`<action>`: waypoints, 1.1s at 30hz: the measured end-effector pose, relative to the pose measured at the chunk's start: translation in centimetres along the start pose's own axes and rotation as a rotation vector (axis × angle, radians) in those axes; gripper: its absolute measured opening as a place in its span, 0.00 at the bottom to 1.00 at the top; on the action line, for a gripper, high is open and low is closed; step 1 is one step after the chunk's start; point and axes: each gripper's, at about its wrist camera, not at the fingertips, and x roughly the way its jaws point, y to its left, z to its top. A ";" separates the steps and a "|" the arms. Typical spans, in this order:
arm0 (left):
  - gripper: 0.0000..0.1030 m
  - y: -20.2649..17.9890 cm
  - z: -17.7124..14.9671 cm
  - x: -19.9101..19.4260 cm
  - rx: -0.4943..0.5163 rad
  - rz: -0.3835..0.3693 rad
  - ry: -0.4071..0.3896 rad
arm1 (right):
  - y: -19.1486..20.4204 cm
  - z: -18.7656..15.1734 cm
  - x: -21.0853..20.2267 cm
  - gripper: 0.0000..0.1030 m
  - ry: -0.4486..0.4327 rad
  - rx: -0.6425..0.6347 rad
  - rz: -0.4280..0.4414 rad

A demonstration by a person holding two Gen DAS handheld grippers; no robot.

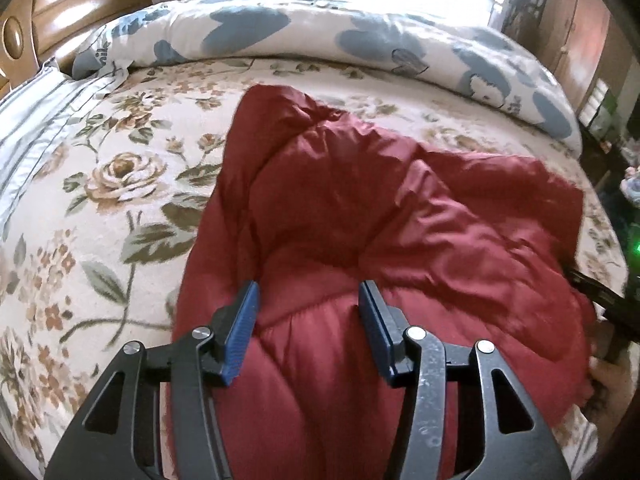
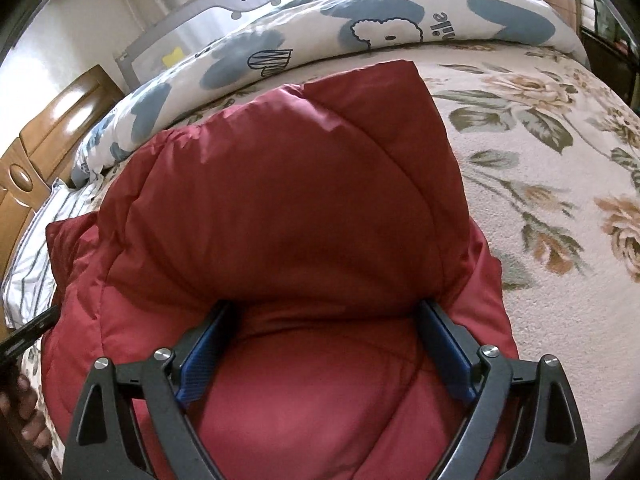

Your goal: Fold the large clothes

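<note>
A dark red padded jacket (image 1: 360, 208) lies bunched on the floral bedspread (image 1: 100, 200). My left gripper (image 1: 308, 292) is open, its blue-padded fingers (image 1: 240, 336) wide apart just above the jacket's near part, holding nothing. In the right wrist view the jacket (image 2: 280, 200) fills the middle, with a puffy folded part lying on top. My right gripper (image 2: 324, 308) is open wide, its fingers (image 2: 200, 356) on either side of the near edge of that folded part. The other gripper's black tip shows at the right edge of the left wrist view (image 1: 600, 296).
A white duvet with blue shapes (image 1: 320, 36) is rolled along the far side of the bed. A striped pillow (image 1: 36, 128) and a wooden headboard (image 1: 60, 12) stand at the left. A wooden wardrobe (image 1: 580, 32) is at the far right. The bedspread (image 2: 540, 200) stretches to the right of the jacket.
</note>
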 end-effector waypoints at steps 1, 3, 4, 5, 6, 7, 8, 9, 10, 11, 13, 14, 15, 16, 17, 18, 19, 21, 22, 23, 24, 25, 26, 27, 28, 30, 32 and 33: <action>0.49 0.3 -0.3 -0.6 -0.014 -0.014 -0.003 | 0.0 0.0 0.0 0.89 0.000 0.000 0.000; 0.49 1.1 -0.8 -1.3 -0.045 -0.046 -0.001 | 0.1 0.0 -0.2 0.89 -0.003 0.002 0.000; 0.49 1.6 -1.1 -1.5 -0.063 -0.058 0.001 | 0.1 0.1 -0.3 0.89 -0.003 0.002 0.000; 0.49 1.9 -1.2 -1.6 -0.073 -0.060 0.001 | 0.2 0.1 -0.5 0.89 0.001 0.000 -0.005; 0.49 2.3 -1.4 -1.8 -0.081 -0.058 -0.002 | 0.3 0.2 -0.8 0.89 0.002 -0.001 -0.013; 0.49 2.7 -1.6 -1.9 -0.090 -0.053 -0.005 | 0.4 0.2 -1.2 0.89 0.000 0.000 -0.018; 0.49 3.0 -1.7 -1.9 -0.097 -0.052 -0.006 | 0.5 0.2 -1.7 0.89 -0.005 0.003 -0.019; 0.49 3.3 -1.8 -2.0 -0.106 -0.054 -0.006 | 0.4 0.2 -2.2 0.89 -0.009 0.007 -0.018; 0.49 3.7 -2.0 -2.1 -0.115 -0.056 -0.007 | 0.4 0.2 -2.8 0.89 -0.015 0.012 -0.014; 0.49 4.1 -2.1 -2.1 -0.122 -0.055 -0.009 | 0.2 0.1 -3.4 0.89 -0.021 0.016 -0.009; 0.49 4.9 -2.4 -2.3 -0.141 -0.054 -0.016 | -0.1 -0.3 -4.9 0.90 -0.037 0.018 0.002; 0.50 5.3 -2.5 -2.4 -0.151 -0.058 -0.021 | -0.2 -0.4 -5.3 0.91 -0.041 0.017 0.004; 0.50 5.7 -2.7 -2.3 -0.162 -0.064 -0.021 | -0.4 -0.6 -5.9 0.91 -0.046 0.013 0.009; 0.50 6.2 -2.9 -2.2 -0.175 -0.070 -0.016 | -0.7 -0.9 -6.6 0.91 -0.050 0.009 0.019; 0.50 6.6 -3.0 -2.0 -0.187 -0.078 -0.010 | -0.9 -1.1 -7.0 0.91 -0.052 0.008 0.024; 0.50 7.0 -3.1 -1.9 -0.199 -0.087 -0.007 | -1.4 -1.4 -7.4 0.91 -0.052 0.011 0.029; 0.51 7.4 -3.3 -1.8 -0.214 -0.102 -0.004 | -1.9 -1.6 -7.7 0.91 -0.050 0.019 0.031; 0.53 8.1 -3.5 -1.8 -0.243 -0.137 -0.008 | -3.1 -1.9 -8.2 0.91 -0.042 0.047 0.042; 0.53 8.5 -3.6 -1.7 -0.266 -0.171 -0.011 | -3.8 -2.1 -8.3 0.91 -0.036 0.066 0.047; 0.53 8.8 -3.6 -1.6 -0.282 -0.191 -0.010 | -4.6 -2.2 -8.4 0.91 -0.030 0.084 0.049; 0.53 9.1 -3.7 -1.4 -0.296 -0.209 -0.004 | -5.1 -2.4 -8.4 0.91 -0.026 0.094 0.048; 0.54 9.3 -3.7 -1.1 -0.309 -0.226 0.006 | -5.7 -2.5 -8.4 0.91 -0.020 0.108 0.045; 0.56 9.5 -3.7 -0.8 -0.318 -0.234 0.014 | -6.4 -2.6 -8.3 0.91 -0.012 0.123 0.043; 0.58 9.7 -3.7 -0.6 -0.327 -0.243 0.021 | -7.0 -2.7 -8.2 0.91 -0.006 0.137 0.047; 0.59 9.8 -3.7 -0.5 -0.332 -0.250 0.024 | -7.6 -2.8 -8.0 0.91 0.002 0.157 0.056; 0.64 9.9 -3.8 -0.2 -0.345 -0.272 0.035 | -8.6 -3.1 -7.7 0.91 0.018 0.194 0.090; 0.66 10.0 -3.7 0.3 -0.356 -0.288 0.048 | -9.2 -3.4 -7.2 0.91 0.031 0.227 0.136; 0.69 10.0 -3.6 0.5 -0.358 -0.290 0.053 | -9.3 -3.5 -6.9 0.91 0.038 0.241 0.156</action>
